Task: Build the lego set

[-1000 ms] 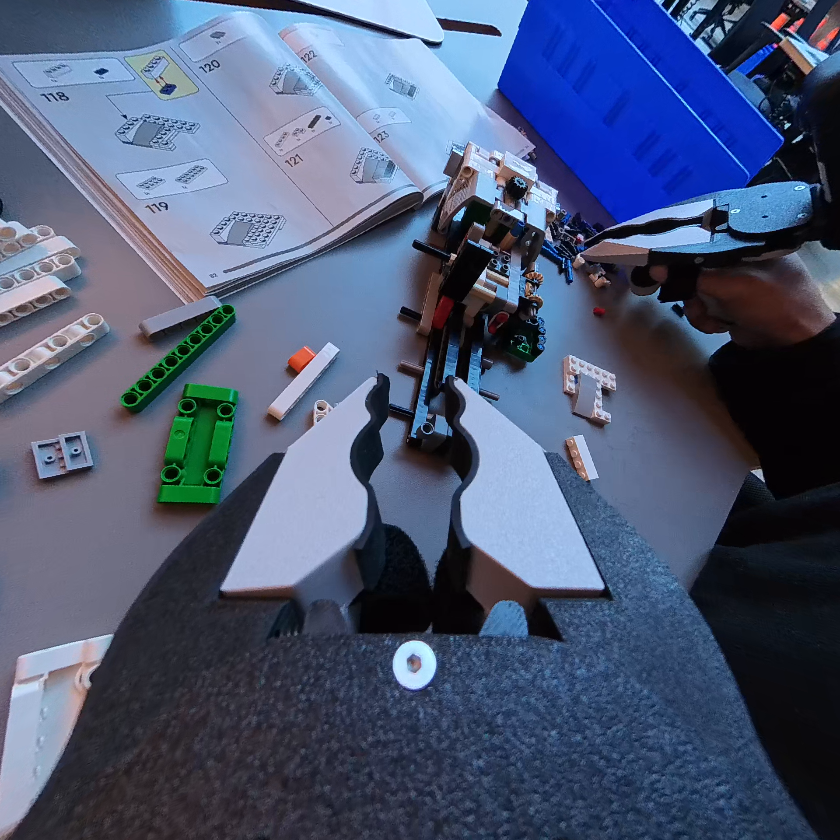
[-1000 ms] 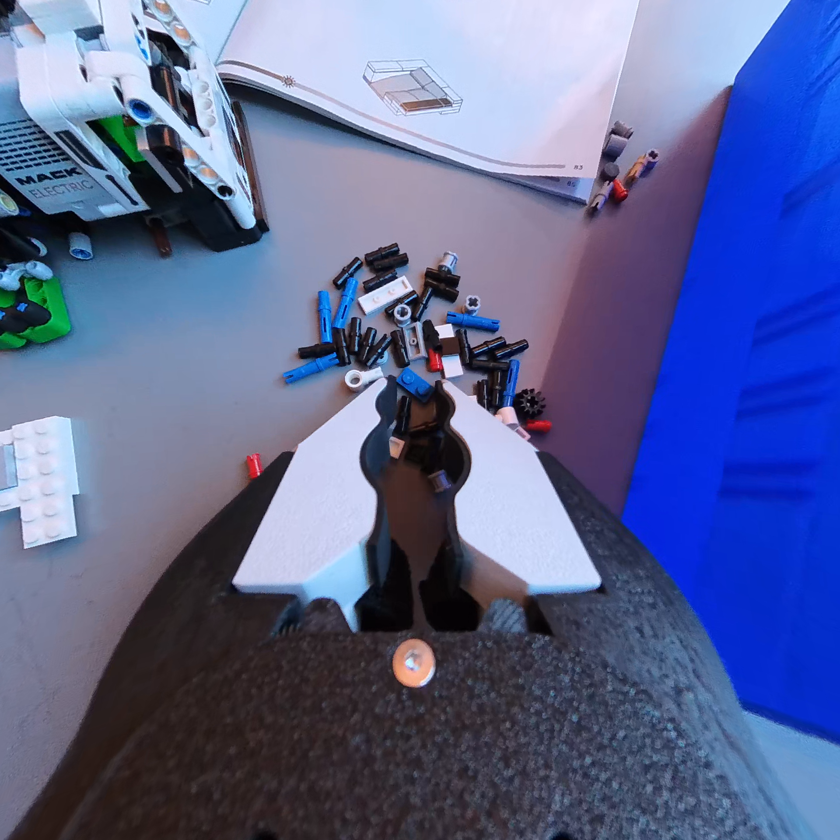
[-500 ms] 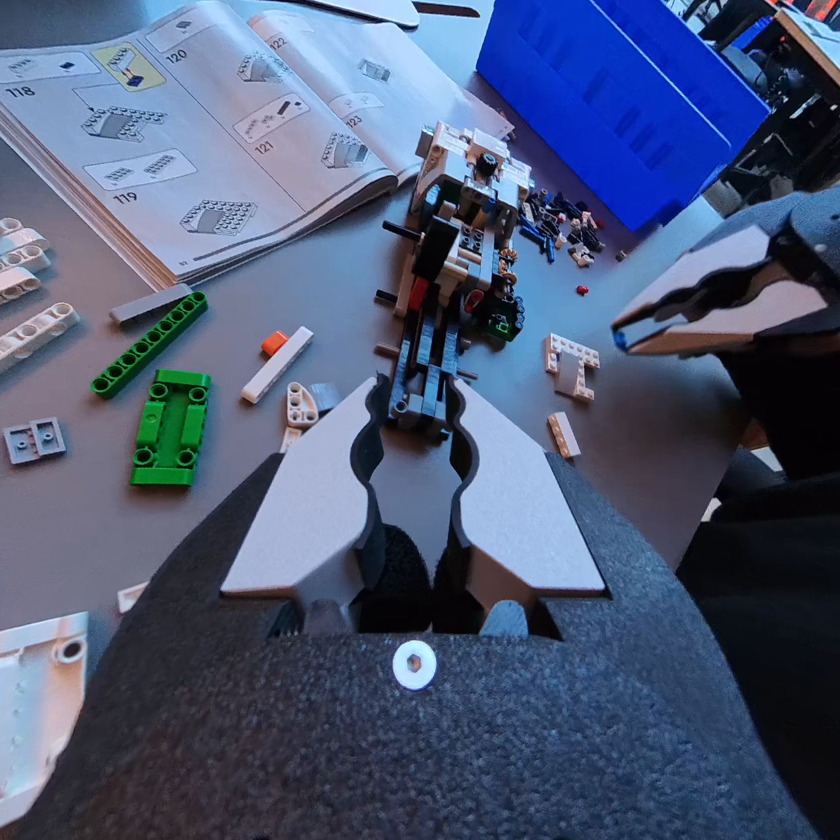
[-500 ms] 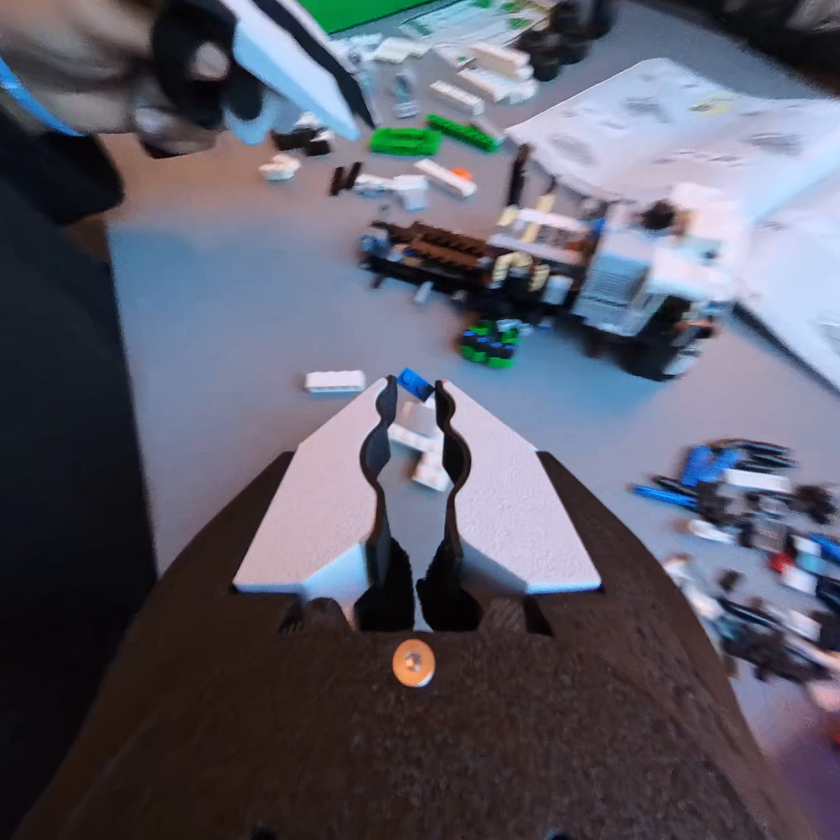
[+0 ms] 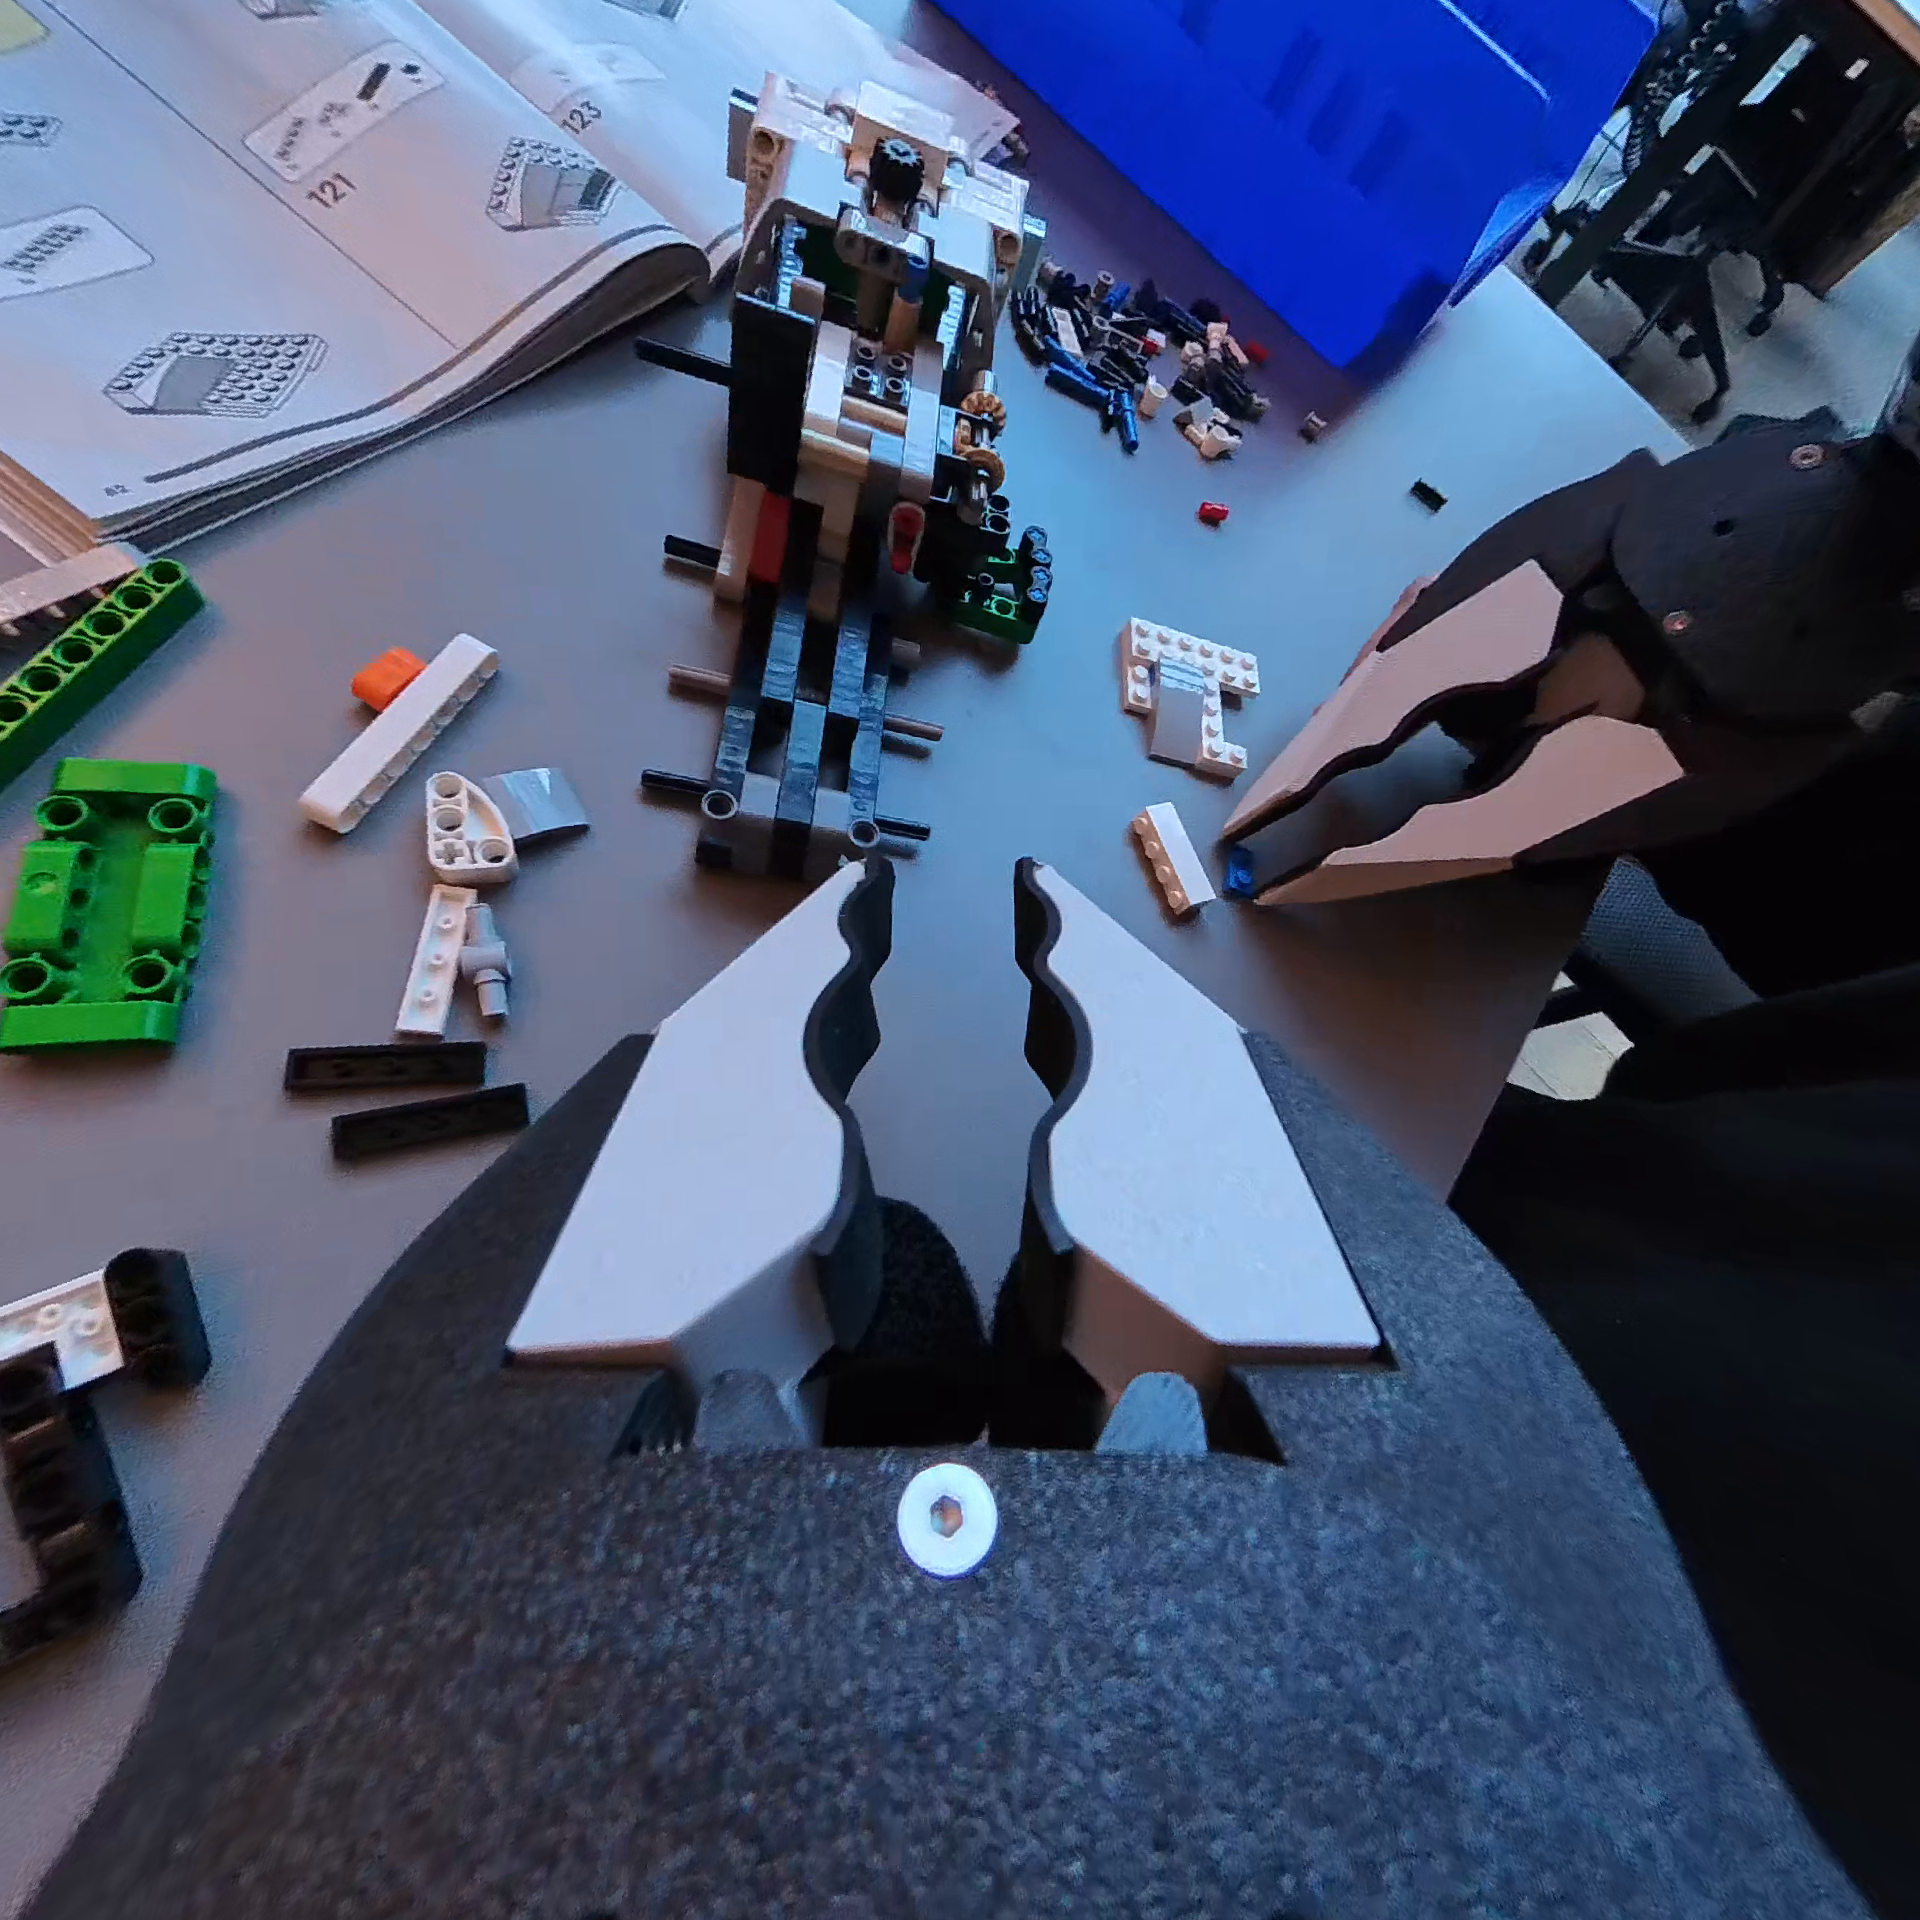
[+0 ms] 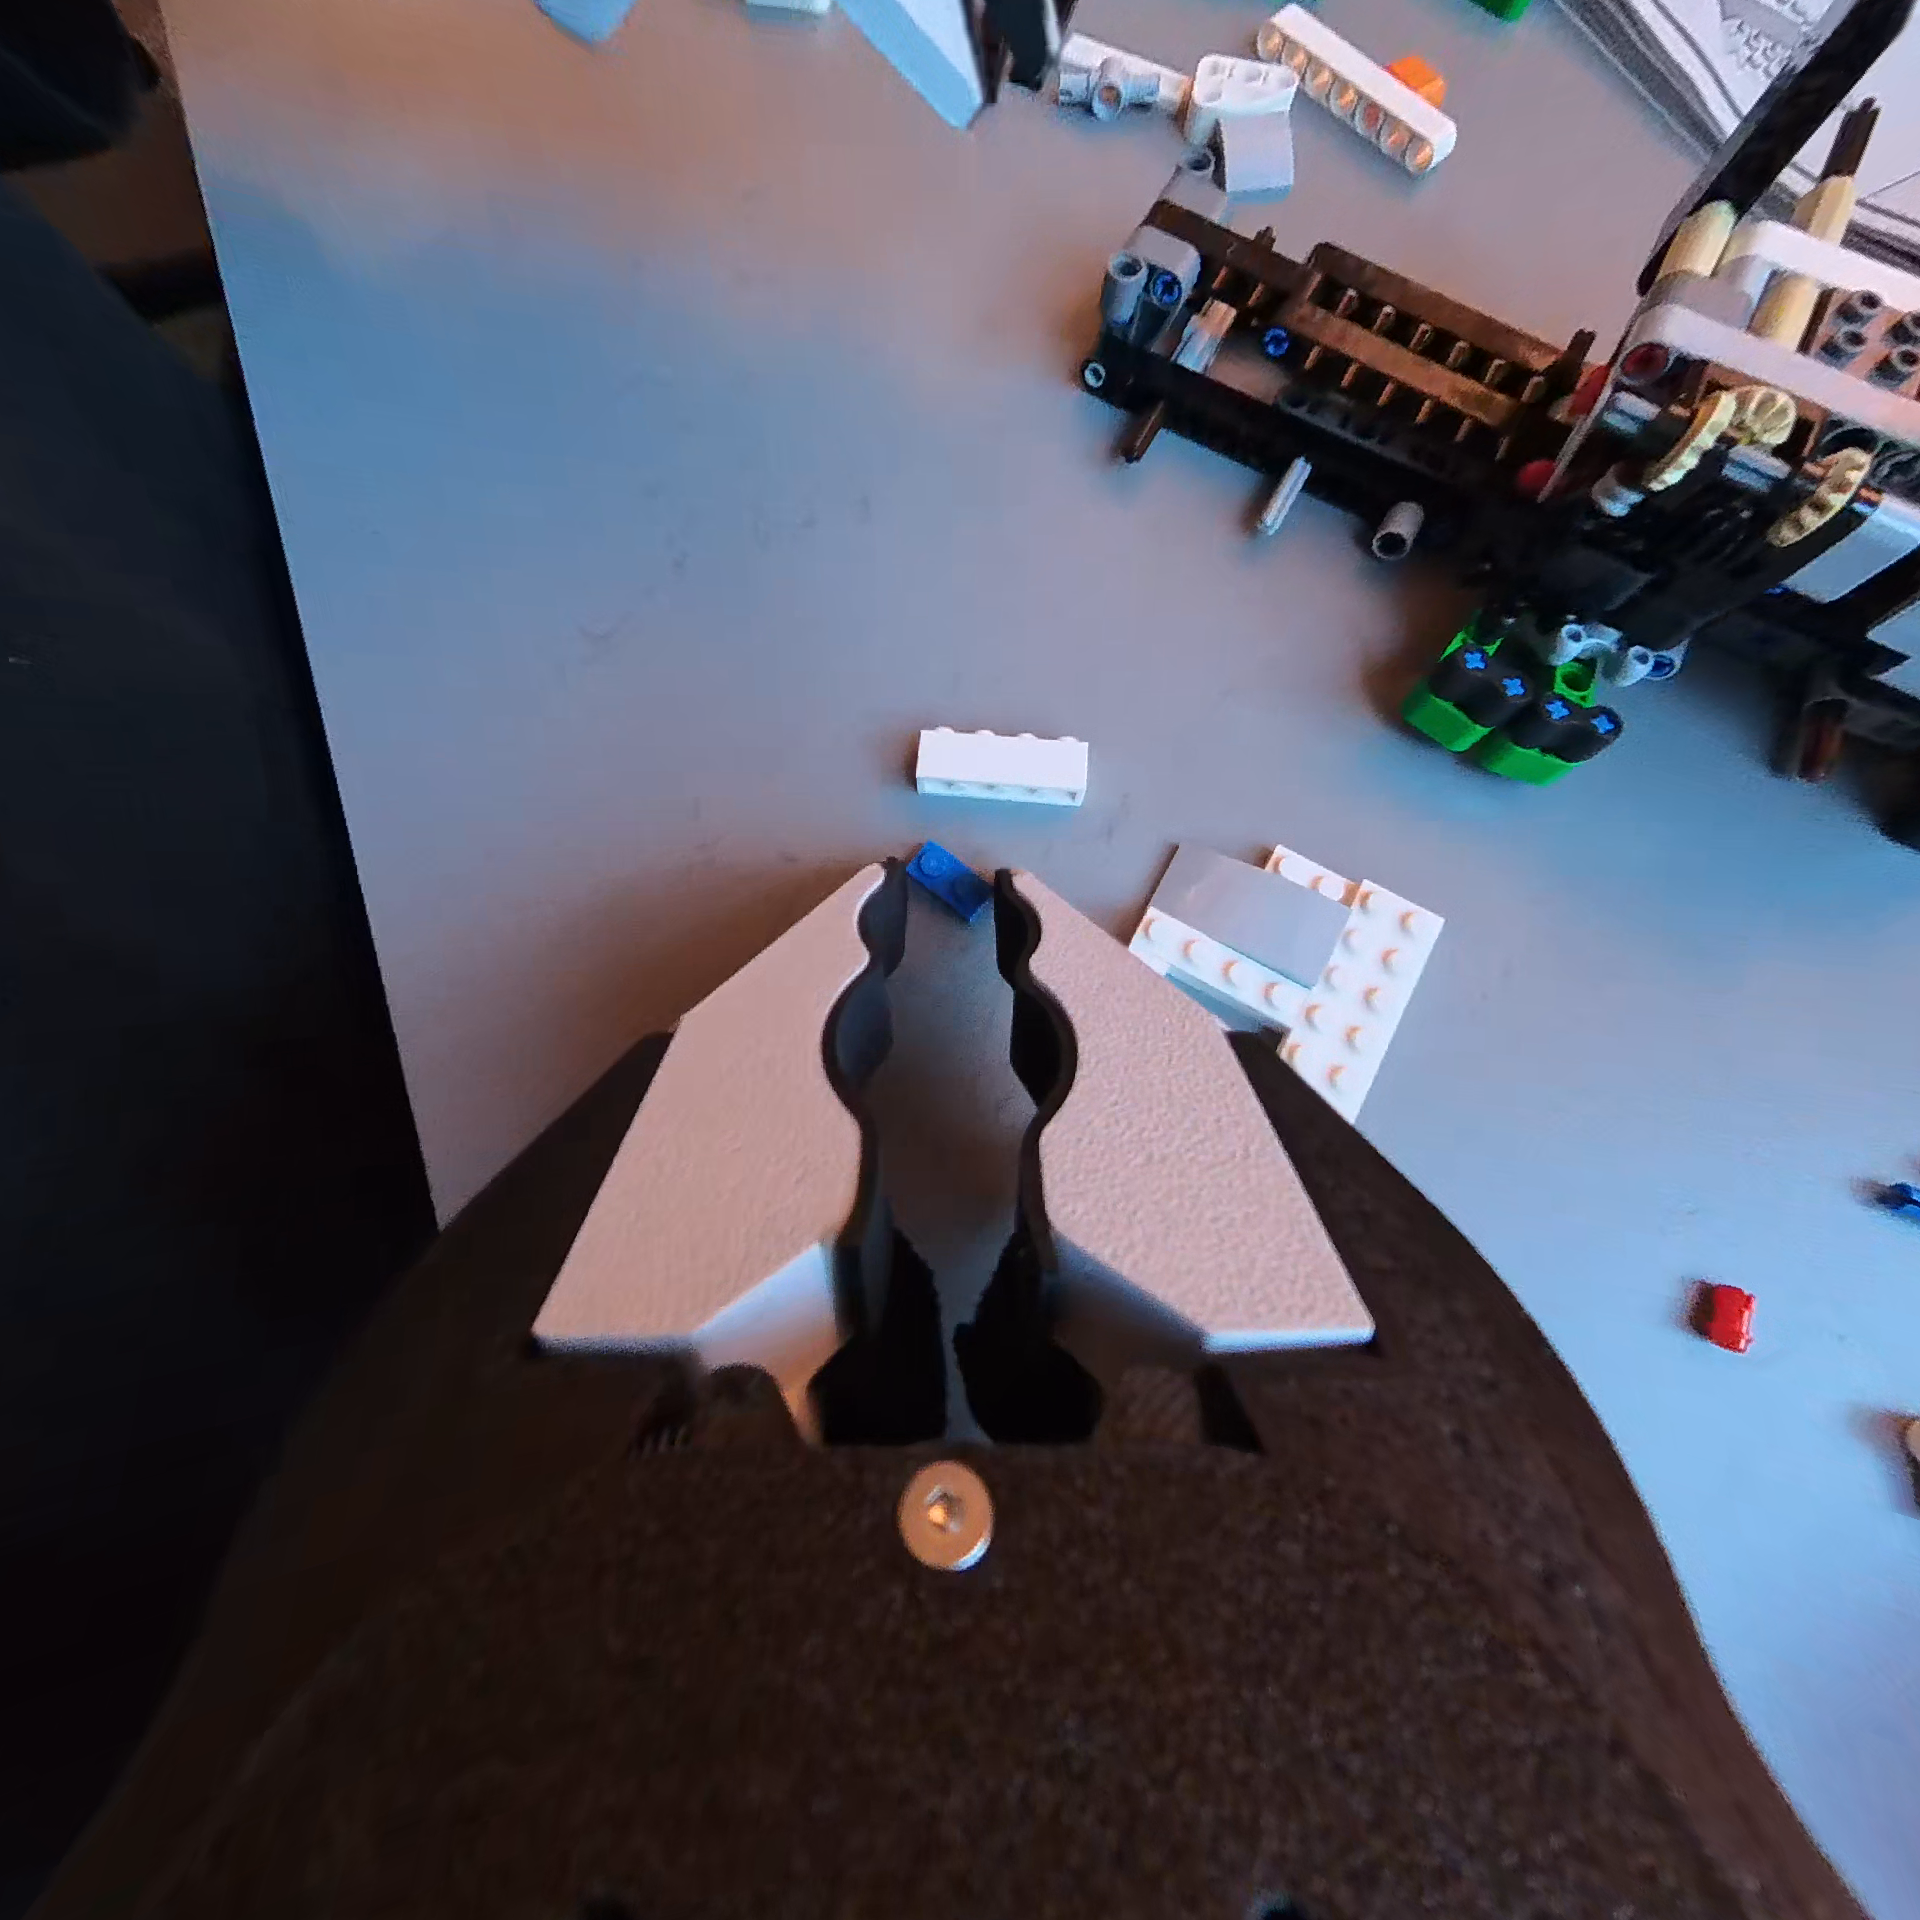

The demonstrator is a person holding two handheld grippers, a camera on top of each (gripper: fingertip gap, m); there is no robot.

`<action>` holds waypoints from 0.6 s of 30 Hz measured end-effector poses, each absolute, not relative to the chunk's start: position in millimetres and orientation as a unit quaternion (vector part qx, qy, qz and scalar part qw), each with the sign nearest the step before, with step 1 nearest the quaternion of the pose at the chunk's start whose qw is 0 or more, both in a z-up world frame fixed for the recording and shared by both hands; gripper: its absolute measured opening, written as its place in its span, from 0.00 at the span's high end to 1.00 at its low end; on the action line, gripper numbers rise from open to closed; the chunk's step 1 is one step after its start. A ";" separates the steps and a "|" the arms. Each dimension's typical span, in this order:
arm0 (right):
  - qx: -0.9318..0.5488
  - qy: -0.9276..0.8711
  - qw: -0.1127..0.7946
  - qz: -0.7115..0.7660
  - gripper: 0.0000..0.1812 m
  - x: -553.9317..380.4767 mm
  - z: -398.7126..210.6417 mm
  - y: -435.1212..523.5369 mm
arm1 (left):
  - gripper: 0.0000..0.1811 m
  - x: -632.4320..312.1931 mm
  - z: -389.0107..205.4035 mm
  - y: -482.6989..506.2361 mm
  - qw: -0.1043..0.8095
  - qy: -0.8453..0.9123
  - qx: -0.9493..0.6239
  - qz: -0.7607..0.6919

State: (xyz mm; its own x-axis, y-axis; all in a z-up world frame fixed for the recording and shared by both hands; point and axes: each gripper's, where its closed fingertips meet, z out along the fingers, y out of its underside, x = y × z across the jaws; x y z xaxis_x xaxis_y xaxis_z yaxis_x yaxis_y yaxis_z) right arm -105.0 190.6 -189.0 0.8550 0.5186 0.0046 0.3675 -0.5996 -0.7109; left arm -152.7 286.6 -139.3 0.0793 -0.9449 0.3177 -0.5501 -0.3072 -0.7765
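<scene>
The part-built truck model (image 5: 852, 468) stands mid-table, its dark chassis end toward me; it also shows in the right wrist view (image 6: 1455, 416). My left gripper (image 5: 951, 873) is open and empty, just short of the chassis end. My right gripper (image 6: 940, 878) is shut on a small blue plate (image 6: 948, 878), low over the table near its front edge. In the left wrist view the right gripper (image 5: 1247, 883) holds the blue plate (image 5: 1238, 871) next to a white brick (image 5: 1174, 857). That white brick (image 6: 1001, 767) lies just beyond the tips. A white plate assembly (image 6: 1340, 977) lies to the right.
An open instruction booklet (image 5: 312, 208) lies at the back left and a blue bin (image 5: 1299, 125) at the back right. A pile of small pins (image 5: 1143, 353) sits by the bin. Green pieces (image 5: 104, 904), a white beam (image 5: 400, 717) and black tiles (image 5: 384, 1065) lie on the left. Tip to tip, the grippers are about 12 cm apart.
My right gripper lifted the blue plate out of the pin pile, swung toward the table's front edge and came down beside the white brick. My left gripper drew back from the chassis.
</scene>
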 end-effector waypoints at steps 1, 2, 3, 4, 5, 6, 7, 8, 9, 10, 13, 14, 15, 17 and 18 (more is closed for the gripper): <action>-0.889 -0.247 0.372 0.102 0.91 -105.3 -189.3 191.2 | 0.88 -154.5 -138.3 286.8 0.241 0.537 -0.694 -0.415; -0.889 -0.246 0.373 0.103 0.91 -105.5 -189.2 191.7 | 0.88 -156.7 -137.9 287.7 0.242 0.536 -0.694 -0.415; -0.889 -0.245 0.374 0.104 0.91 -105.5 -189.1 191.8 | 0.88 -159.6 -137.9 289.2 0.244 0.535 -0.695 -0.414; -0.888 -0.243 0.375 0.104 0.91 -105.2 -189.2 192.2 | 0.88 -163.0 -138.0 291.1 0.246 0.533 -0.697 -0.412; -0.889 -0.240 0.377 0.103 0.91 -104.8 -189.1 192.7 | 0.88 -166.8 -137.8 293.1 0.250 0.531 -0.698 -0.410; -0.890 -0.238 0.376 0.105 0.91 -105.1 -189.0 192.5 | 0.88 -170.6 -137.5 295.4 0.255 0.527 -0.699 -0.410; -0.890 -0.236 0.375 0.107 0.91 -105.9 -188.5 192.2 | 0.88 -174.1 -137.4 297.5 0.257 0.523 -0.701 -0.411; -0.889 -0.234 0.378 0.108 0.91 -106.5 -186.8 192.2 | 0.88 -177.2 -137.5 298.9 0.258 0.519 -0.703 -0.413; -0.887 -0.232 0.384 0.108 0.90 -106.8 -184.1 192.7 | 0.88 -179.9 -137.6 300.1 0.259 0.516 -0.704 -0.414; -0.884 -0.229 0.393 0.107 0.90 -107.0 -180.2 194.1 | 0.88 -182.3 -137.9 301.2 0.260 0.515 -0.704 -0.415; -0.877 -0.209 0.419 0.111 0.88 -106.7 -167.3 200.5 | 0.88 -189.1 -138.9 304.0 0.265 0.518 -0.703 -0.409; -0.876 -0.201 0.423 0.111 0.87 -106.3 -164.8 203.1 | 0.88 -191.3 -139.0 304.7 0.267 0.521 -0.702 -0.406; -0.877 -0.195 0.426 0.106 0.85 -105.7 -163.2 205.8 | 0.88 -193.4 -139.1 305.3 0.268 0.524 -0.701 -0.403; -0.881 -0.192 0.424 0.088 0.83 -105.2 -162.7 209.2 | 0.88 -196.9 -138.9 305.4 0.269 0.530 -0.698 -0.400; -0.882 -0.192 0.425 0.073 0.82 -104.3 -162.8 210.3 | 0.88 -198.1 -139.0 304.9 0.269 0.532 -0.696 -0.400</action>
State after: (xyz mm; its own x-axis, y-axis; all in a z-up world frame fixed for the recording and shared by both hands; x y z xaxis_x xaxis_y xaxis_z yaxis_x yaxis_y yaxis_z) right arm -104.3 210.3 -162.8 0.9156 0.4008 0.0334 0.2761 -0.5659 -0.7769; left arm -198.1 304.9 -139.0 0.1129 -0.9559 0.2710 -0.5257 -0.2889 -0.8001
